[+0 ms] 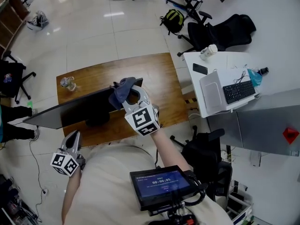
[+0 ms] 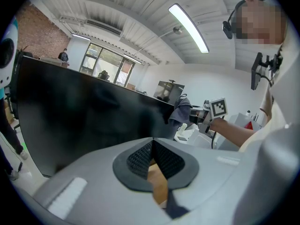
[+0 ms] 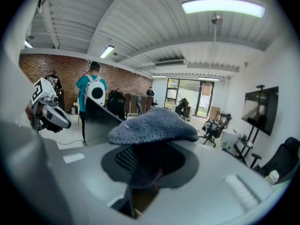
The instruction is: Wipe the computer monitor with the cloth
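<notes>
Beyond the chest screen (image 1: 161,185), the left gripper (image 1: 75,138) has its jaws together, empty. The right gripper (image 1: 132,93) has its jaws clamped on a bunched fold of the soft, light cloth (image 1: 123,89), seemingly touching the monitor (image 1: 79,108) at its top edge. That thin panel probably rocks, so press gently.

I classify this site as an open-plan office. Indicators in the head view: a wooden surface (image 1: 159,74) carrying a computer monitor (image 1: 79,109), a white surface (image 1: 220,62) with a laptop (image 1: 213,95) and a keyboard (image 1: 239,91), and black swivel chairs (image 1: 225,29) on a pale tiled floor (image 1: 93,36). The right gripper view adds a brick wall (image 3: 65,71), a ceiling strip light (image 3: 222,6) and a wall-mounted screen (image 3: 260,109).
</notes>
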Tool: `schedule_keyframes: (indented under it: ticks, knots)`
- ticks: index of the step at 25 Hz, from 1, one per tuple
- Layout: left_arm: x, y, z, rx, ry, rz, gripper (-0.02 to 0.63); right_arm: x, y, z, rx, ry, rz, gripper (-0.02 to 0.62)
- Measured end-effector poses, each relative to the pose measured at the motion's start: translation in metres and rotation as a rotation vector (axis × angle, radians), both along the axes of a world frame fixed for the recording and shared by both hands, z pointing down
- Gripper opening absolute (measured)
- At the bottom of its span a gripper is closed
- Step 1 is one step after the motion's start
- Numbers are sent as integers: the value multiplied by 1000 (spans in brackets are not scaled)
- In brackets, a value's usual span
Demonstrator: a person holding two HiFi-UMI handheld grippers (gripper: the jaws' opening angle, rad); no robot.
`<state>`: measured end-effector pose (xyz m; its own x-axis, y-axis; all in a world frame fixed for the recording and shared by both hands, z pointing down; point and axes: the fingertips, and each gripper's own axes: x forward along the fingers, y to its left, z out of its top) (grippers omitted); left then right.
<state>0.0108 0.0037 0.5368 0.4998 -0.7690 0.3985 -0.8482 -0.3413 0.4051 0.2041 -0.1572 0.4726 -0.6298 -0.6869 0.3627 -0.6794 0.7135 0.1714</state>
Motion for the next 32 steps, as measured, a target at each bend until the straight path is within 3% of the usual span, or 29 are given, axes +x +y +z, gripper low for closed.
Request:
schedule_keyframes:
  ticks: [24, 32]
  knots:
    - [11, 3, 7, -7, -1, 8, -8, 57, -16, 8, 6, 21, 125, 89]
    - [9, 5, 8, -7, 1, -1, -8, 73, -22, 12, 3, -6, 229, 89]
